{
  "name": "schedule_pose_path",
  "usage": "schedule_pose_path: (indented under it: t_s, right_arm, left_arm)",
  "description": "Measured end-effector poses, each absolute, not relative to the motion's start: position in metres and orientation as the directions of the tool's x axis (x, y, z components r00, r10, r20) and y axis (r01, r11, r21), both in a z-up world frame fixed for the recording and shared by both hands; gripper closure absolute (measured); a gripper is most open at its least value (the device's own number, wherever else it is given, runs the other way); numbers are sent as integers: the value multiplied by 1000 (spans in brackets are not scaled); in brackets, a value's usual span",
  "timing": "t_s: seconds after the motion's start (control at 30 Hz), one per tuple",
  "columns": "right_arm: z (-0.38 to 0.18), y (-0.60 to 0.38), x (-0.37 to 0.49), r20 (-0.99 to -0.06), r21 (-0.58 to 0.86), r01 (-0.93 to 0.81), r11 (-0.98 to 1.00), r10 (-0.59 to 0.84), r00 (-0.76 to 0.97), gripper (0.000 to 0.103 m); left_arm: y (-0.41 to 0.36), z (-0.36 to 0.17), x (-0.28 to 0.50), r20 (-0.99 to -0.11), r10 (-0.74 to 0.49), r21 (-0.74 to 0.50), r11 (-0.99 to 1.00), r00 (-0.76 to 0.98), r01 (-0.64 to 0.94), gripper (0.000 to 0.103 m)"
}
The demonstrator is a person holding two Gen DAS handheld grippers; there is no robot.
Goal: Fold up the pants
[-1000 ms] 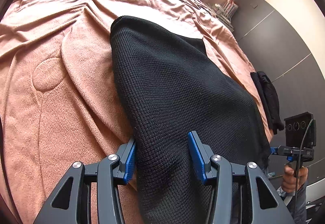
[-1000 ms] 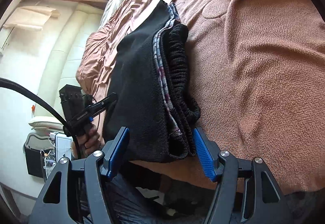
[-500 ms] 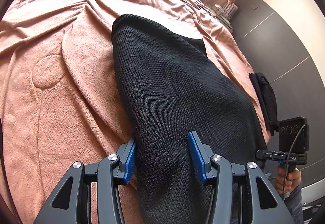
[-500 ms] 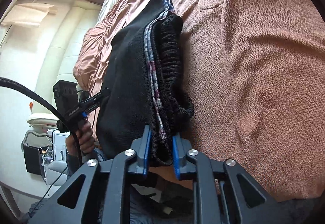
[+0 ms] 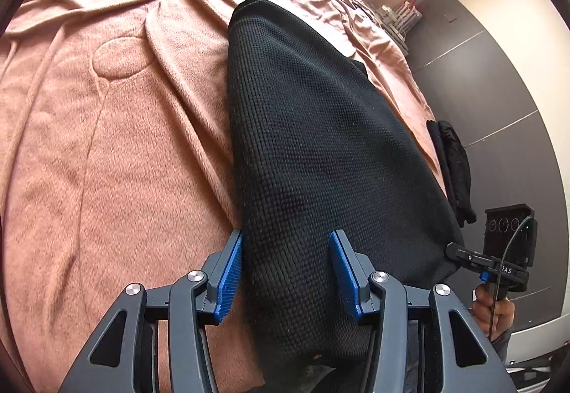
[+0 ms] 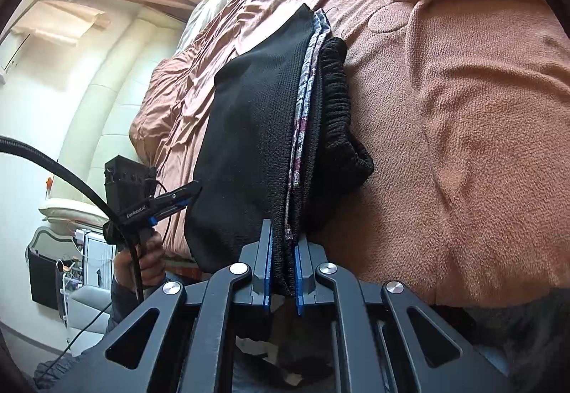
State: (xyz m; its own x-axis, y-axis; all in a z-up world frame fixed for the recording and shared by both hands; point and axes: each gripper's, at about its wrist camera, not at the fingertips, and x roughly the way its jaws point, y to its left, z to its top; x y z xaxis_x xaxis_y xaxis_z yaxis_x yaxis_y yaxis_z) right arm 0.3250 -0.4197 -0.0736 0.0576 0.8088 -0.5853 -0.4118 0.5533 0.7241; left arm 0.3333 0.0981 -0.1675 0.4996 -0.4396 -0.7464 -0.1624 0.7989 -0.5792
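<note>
The black pants (image 5: 320,151) lie lengthwise on the bed (image 5: 107,179), stretching away from both hands: the left gripper (image 5: 285,272) straddles the near edge with its fingers apart, while the right gripper (image 6: 284,272) has just closed, clamped on the waistband corner.

A bed covered by a wrinkled salmon-pink fleece blanket (image 5: 117,158) carries everything. Folded black knit pants (image 5: 320,143) lie on it near its edge.
</note>
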Motion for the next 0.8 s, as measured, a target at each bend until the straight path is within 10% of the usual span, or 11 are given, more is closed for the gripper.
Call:
schedule_pose_path:
  t_s: [0.47,0.6,0.8]
  right_arm:
    - [-89,-435,303,-561,764,-339,549,825,72,97]
    - [-89,-436,297,-560,767,-323,555,824,85,97]
    - [-80,-436,290,-588,737,-328,591,800,119,97]
  left_arm:
    - [90,-184,288,-716,-501,-657,719,486,-226,53]
    - [87,-183,283,-757,-441,-599,762,483,-244,97]
    - [80,-173,276,-755,-444,-595,773,482,-221,99]
